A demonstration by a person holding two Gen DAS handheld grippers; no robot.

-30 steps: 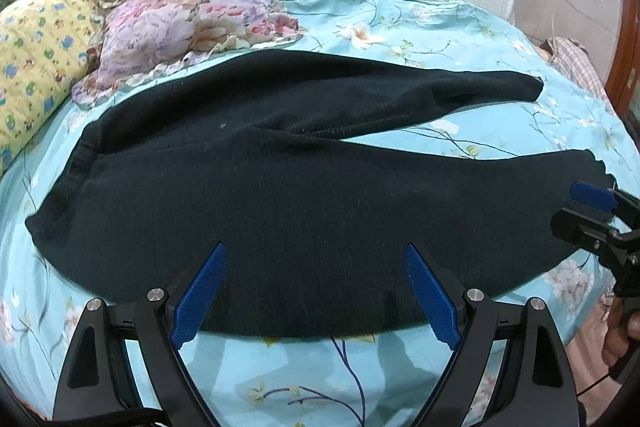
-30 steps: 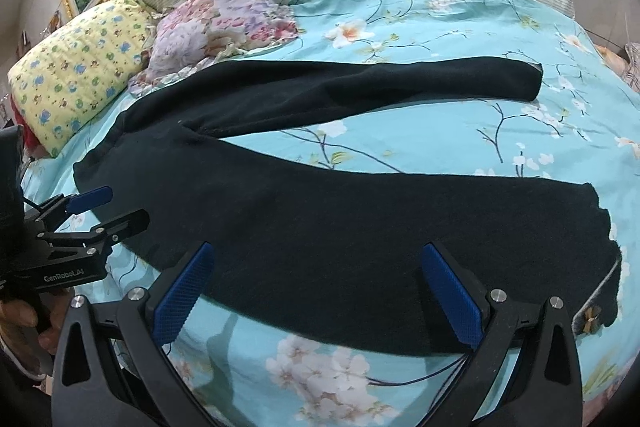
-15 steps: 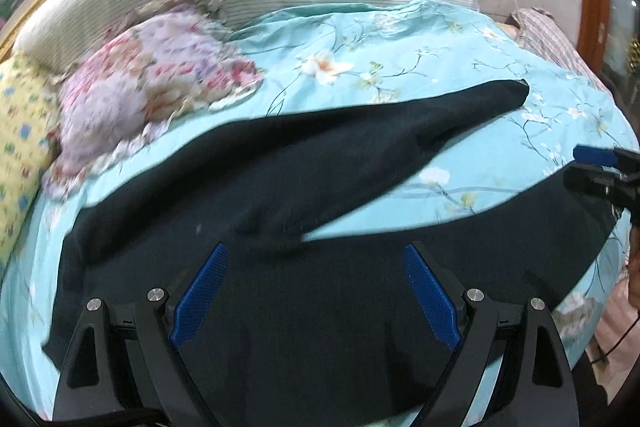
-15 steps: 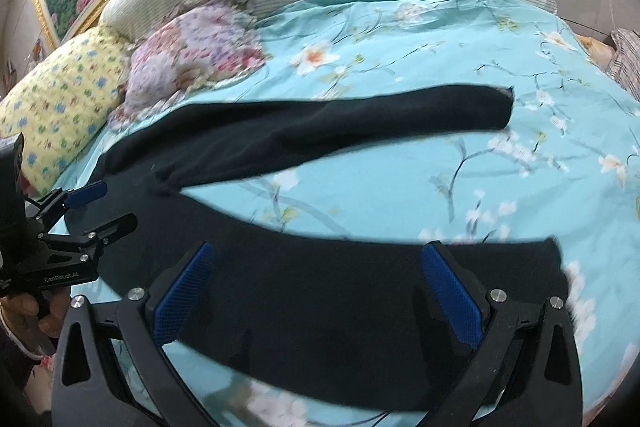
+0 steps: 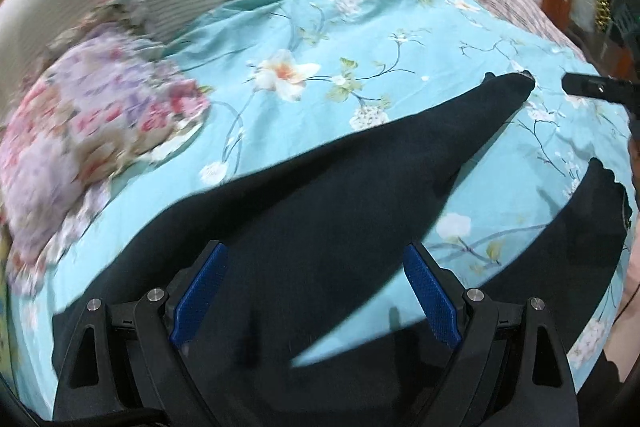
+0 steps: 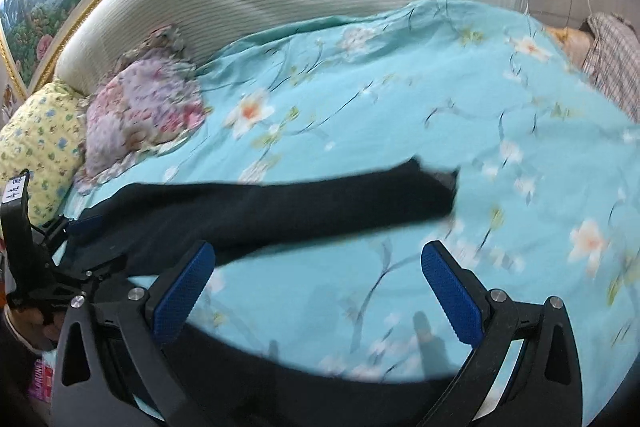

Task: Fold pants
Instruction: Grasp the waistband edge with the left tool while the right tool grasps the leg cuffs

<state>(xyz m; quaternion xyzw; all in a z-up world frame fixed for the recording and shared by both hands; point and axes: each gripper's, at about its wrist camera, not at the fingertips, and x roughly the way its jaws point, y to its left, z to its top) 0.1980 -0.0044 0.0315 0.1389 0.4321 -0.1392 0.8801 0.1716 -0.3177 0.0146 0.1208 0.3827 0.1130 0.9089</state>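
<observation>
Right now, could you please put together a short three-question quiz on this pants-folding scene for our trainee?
1. True or false: the black pants already lie folded with one leg on top of the other.
2. Multiple choice: the left gripper has its jaws A) shut on the waistband, B) open and holding nothing, C) shut on a pillow.
3. Fill in: beyond the pants, at the head of the turquoise floral bedspread, lie a pink floral pillow and a ______ one.

Key
1. False: the two legs are spread apart in a V, with bedspread showing between them.
2. B.
3. Yellow.
</observation>
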